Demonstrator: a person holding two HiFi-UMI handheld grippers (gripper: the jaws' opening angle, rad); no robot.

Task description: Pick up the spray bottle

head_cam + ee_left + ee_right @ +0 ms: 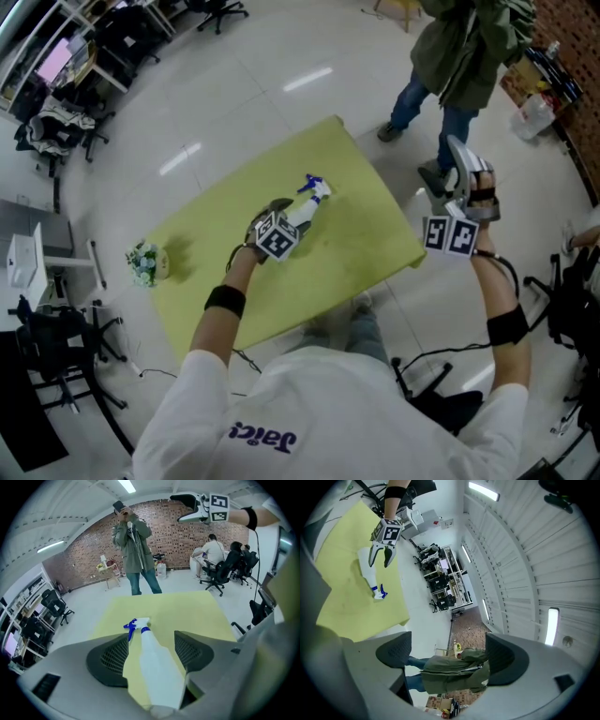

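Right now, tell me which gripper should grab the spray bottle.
Left. The left gripper straddles the spray bottle, jaws open either side; the right gripper is off the table, aimed away.

White spray bottle [305, 208] w/ blue trigger [310, 180] lies on side on yellow-green table [366, 234].

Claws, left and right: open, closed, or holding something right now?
Left claw: open, straddling the spray bottle lying on the table, pads not pressing it.
Right claw: open, empty.
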